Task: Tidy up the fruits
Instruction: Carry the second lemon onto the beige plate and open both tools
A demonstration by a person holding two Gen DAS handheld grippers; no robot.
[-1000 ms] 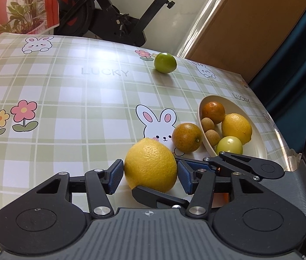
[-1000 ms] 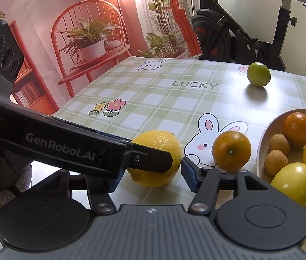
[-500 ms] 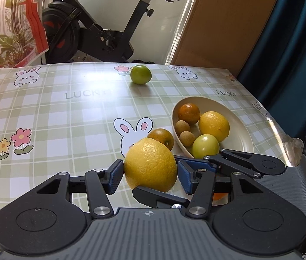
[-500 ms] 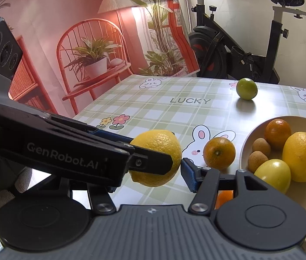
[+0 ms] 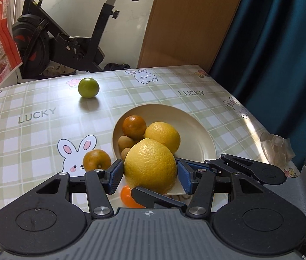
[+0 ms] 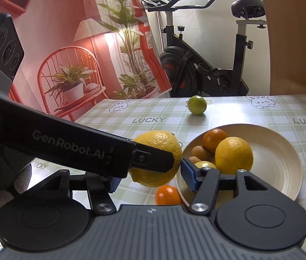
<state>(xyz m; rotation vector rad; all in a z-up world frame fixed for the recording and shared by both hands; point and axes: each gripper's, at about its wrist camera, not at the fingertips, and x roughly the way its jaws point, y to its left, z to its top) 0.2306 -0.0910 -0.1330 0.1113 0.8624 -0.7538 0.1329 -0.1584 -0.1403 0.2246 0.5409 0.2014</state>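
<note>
Lemon [image 5: 150, 165]: large and yellow, lifted clear of the table, at the near-left rim of the plate.
Left tongs [image 5: 149, 176]: blue pads pressed on both sides of the lemon, clamped on it.
Right tongs [image 6: 153, 171]: also closed on the same lemon; the right pad touches its side, the left pad hides behind the left tongs' black finger, which crosses the view.
Plate [image 5: 198, 134]: cream, on the table, holding a second lemon [image 5: 163, 135], a dark orange [image 5: 134, 127], two small brown fruits [image 5: 125, 143] and a yellow-green fruit [image 6: 204, 164]; its right half is bare.
Loose fruit: an orange [image 5: 96, 160] just left of the plate by the rabbit print, a small bright mandarin [image 6: 167, 195] under the lemon beside the rim, a green fruit [image 5: 88, 87] well apart at the far side.
Table [image 5: 33, 130]: green-checked cloth with rabbits and "LUCKY".
Background: exercise bike [image 6: 207, 69], dark curtain [image 5: 272, 43], plant backdrop [image 6: 70, 65].
</note>
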